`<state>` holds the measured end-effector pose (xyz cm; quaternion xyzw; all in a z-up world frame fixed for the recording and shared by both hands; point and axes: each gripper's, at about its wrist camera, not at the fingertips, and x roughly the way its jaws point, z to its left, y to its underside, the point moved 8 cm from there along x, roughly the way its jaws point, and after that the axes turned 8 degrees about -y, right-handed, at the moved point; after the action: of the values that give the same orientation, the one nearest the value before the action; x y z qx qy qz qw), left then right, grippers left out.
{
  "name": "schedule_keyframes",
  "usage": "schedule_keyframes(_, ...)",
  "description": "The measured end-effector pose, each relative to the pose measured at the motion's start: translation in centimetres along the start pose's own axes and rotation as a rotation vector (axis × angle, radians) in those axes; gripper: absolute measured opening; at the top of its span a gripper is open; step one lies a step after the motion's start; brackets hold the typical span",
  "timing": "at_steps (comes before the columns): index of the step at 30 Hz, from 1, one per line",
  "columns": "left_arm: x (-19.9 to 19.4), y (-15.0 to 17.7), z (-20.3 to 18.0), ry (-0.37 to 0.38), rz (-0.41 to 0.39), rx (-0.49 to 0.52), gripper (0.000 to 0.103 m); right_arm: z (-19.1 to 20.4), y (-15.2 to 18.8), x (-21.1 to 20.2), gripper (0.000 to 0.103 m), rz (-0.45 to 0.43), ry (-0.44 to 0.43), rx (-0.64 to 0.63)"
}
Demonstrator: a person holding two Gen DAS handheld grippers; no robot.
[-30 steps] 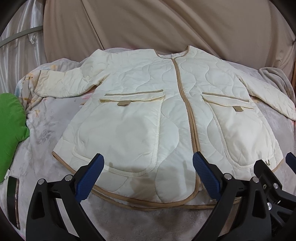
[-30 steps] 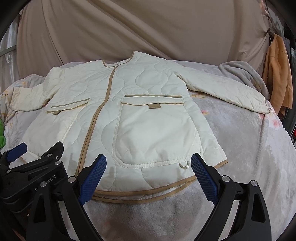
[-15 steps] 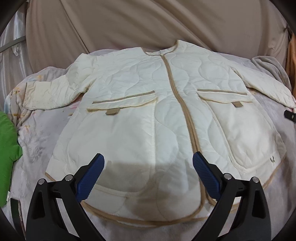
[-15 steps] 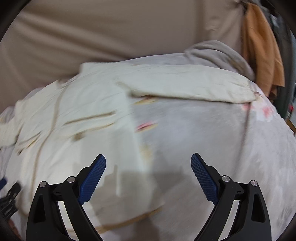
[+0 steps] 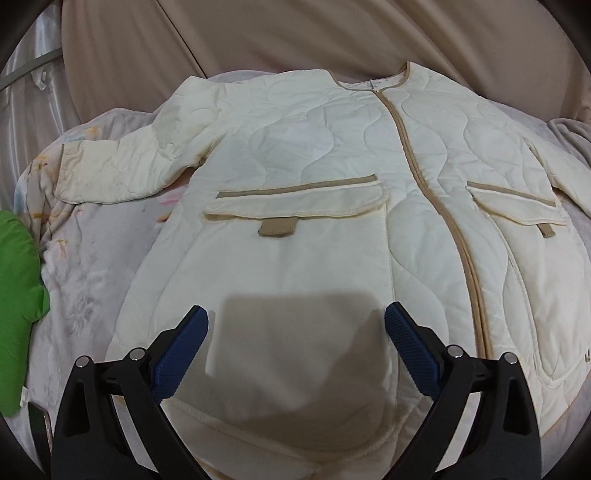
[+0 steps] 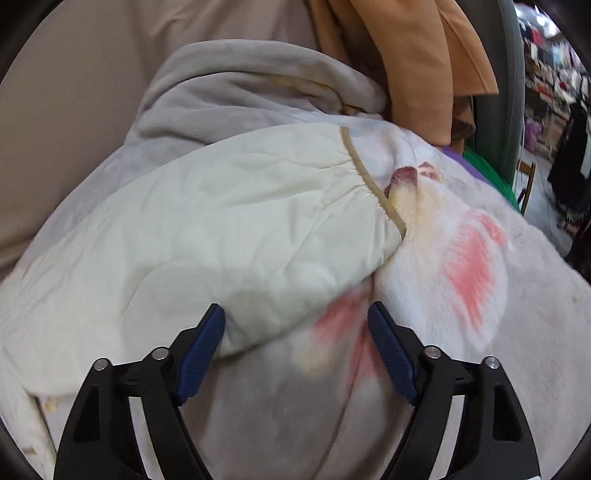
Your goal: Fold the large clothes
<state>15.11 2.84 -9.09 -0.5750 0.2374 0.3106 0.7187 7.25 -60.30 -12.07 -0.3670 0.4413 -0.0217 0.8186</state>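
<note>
A cream quilted jacket [image 5: 332,192] with tan trim lies face up and spread flat on a bed. In the left wrist view my left gripper [image 5: 295,336] is open and empty, low over the jacket's left pocket panel near the hem. The jacket's left sleeve [image 5: 122,166] stretches out to the left. In the right wrist view my right gripper [image 6: 295,332] is open and empty, just above the lower edge of the jacket's right sleeve [image 6: 229,229], whose tan-edged cuff [image 6: 369,181] lies up and to the right.
The bed has a pale floral blanket [image 6: 461,266]. A green cushion [image 5: 18,295] lies at the left edge with a phone-like object [image 5: 38,428] below it. A grey blanket [image 6: 229,92] and hanging orange fabric [image 6: 406,55] lie beyond the sleeve. A beige curtain [image 5: 295,33] is behind.
My left gripper has moved forward over the jacket's lower front. My right gripper has swung right and closed in on the right sleeve near its cuff. Both stay open.
</note>
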Motion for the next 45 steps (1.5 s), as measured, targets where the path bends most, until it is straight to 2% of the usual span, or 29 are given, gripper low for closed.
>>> schedule_keyframes(2,0.4,-0.4,0.2,0.005,-0.004,0.0,0.095,0.0,-0.9,0.6,0.051,-0.009,-0.017,0.038)
schedule_keyframes(4,0.8,-0.9,0.5,0.004,-0.008,-0.008,0.095,0.9,-2.0,0.8,0.013,-0.02,-0.021,0.046)
schedule_keyframes(6,1.2,-1.4,0.8,0.011,-0.008,-0.02,0.095,3.0,-3.4,0.1,0.01,-0.062,-0.042,0.032)
schedule_keyframes(9,1.4,-2.6,1.4,0.019,-0.023,-0.043,0.095,9.8,-5.2,-2.9,0.008,-0.157,-0.12,-0.08)
schedule_keyframes(10,1.4,-3.1,1.6,0.02,-0.031,-0.05,0.095,9.8,-5.2,-2.9,0.008,-0.157,-0.12,-0.08)
schedule_keyframes(12,1.2,-4.2,2.1,0.025,-0.055,-0.063,0.095,16.8,-5.0,-5.8,0.008,-0.196,-0.243,-0.185)
schedule_keyframes(14,1.2,-5.2,2.6,0.034,-0.069,-0.081,0.095,24.1,-3.3,-8.5,0.008,-0.205,-0.375,-0.303)
schedule_keyframes(17,1.3,-6.9,3.4,0.071,-0.078,-0.118,0.095,35.8,2.8,-12.4,0.008,-0.173,-0.576,-0.512)
schedule_keyframes(20,1.8,-8.4,4.3,0.109,-0.079,-0.163,0.095,45.7,11.7,-14.1,0.008,-0.072,-0.741,-0.684)
schedule_keyframes(23,3.1,-9.6,5.3,0.152,-0.059,-0.212,0.095,52.7,22.5,-12.8,0.016,0.076,-0.823,-0.842)
schedule_keyframes(25,4.4,-10.3,5.7,0.206,-0.027,-0.248,0.095,54.8,28.4,-11.2,0.02,0.162,-0.817,-0.92)
schedule_keyframes(27,6.0,-10.6,6.0,0.254,0.015,-0.293,0.095,55.4,33.0,-10.1,0.027,0.223,-0.798,-0.988)
schedule_keyframes(29,7.5,-10.9,6.1,0.301,0.046,-0.33,0.095,54.5,35.3,-10.1,0.036,0.25,-0.796,-1.021)
schedule_keyframes(30,8.3,-11.2,6.0,0.329,0.061,-0.349,0.095,53.8,35.6,-10.8,0.044,0.249,-0.816,-1.018)
schedule_keyframes(31,9.0,-11.4,5.9,0.342,0.072,-0.361,0.095,53.0,35.2,-11.6,0.051,0.25,-0.837,-1.002)
schedule_keyframes(34,10.6,-12.3,4.8,0.38,0.095,-0.382,0.095,49.3,33.2,-13.2,0.058,0.25,-0.879,-0.93)
schedule_keyframes(37,11.7,-13.1,2.5,0.433,0.133,-0.366,0.095,45.2,30.6,-13.6,0.058,0.224,-0.842,-0.859)
schedule_keyframes(40,12.2,-13.7,-0.6,0.479,0.17,-0.301,0.092,40.1,27.1,-12.5,0.059,0.206,-0.753,-0.754)
schedule_keyframes(42,12.1,-14.3,-2.1,0.479,0.167,-0.247,0.068,36.8,24.8,-11.2,0.059,0.209,-0.696,-0.664)
schedule_keyframes(43,11.7,-14.9,-2.7,0.485,0.16,-0.215,0.039,35.4,24.0,-10.7,0.06,0.213,-0.681,-0.62)
schedule_keyframes(44,11.4,-15.3,-3.0,0.488,0.152,-0.194,0.022,34.2,23.2,-10.2,0.06,0.217,-0.67,-0.574)
schedule_keyframes(45,11.0,-16.1,-3.0,0.474,0.128,-0.177,0.014,32.9,22.2,-9.5,0.06,0.224,-0.659,-0.524)
